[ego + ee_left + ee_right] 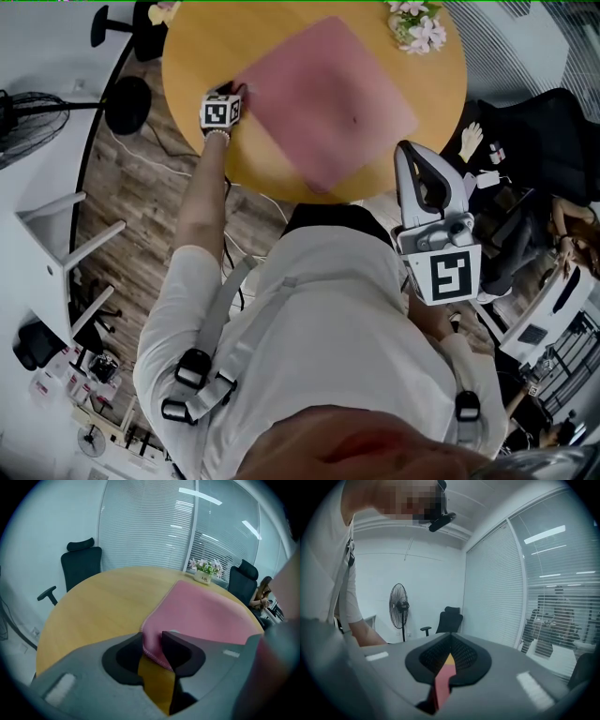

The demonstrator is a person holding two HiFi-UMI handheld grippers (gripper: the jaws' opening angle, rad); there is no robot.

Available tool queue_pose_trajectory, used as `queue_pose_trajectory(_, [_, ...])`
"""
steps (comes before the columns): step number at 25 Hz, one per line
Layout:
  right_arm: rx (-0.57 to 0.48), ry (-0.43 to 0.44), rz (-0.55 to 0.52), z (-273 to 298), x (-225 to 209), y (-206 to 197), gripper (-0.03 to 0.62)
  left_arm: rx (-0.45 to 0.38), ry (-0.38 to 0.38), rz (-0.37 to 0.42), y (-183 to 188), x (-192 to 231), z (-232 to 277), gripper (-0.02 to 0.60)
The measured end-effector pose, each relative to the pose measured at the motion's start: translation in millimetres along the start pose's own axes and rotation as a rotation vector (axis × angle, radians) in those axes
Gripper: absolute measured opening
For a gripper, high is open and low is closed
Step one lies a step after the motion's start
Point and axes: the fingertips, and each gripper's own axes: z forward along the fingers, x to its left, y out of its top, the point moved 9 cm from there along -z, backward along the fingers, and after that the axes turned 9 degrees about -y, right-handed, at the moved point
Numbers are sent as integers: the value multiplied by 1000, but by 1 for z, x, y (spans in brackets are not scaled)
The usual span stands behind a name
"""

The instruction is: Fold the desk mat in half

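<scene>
Pink desk mat (206, 613) corner between closing jaws of the left tool (153, 638); right tool (450, 641) pressed together, well apart.

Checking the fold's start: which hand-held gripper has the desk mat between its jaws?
The left hand-held gripper: its jaws are closing around a corner of the pink desk mat. The right hand-held gripper is off the table, with nothing between its jaws.
</scene>
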Motion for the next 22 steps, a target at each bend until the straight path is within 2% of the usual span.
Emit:
queue_pose_trajectory(2, [2,7,9,3,2,3,5,11,-7,20,1,-4,2,104])
queue_pose_trajectory(10, [-20,-2,-9,-2,1,7,5,43,-16,72,6,-14,-2,57])
queue_pose_trajectory(13, [-32,-1,-32,-6,0,6,5,34,-33,68,5,-17,-4,52])
queue_pose_trajectory(22, [-52,-6,-37,-16,1,11,5,53,-75,168,15,-39,-12,46])
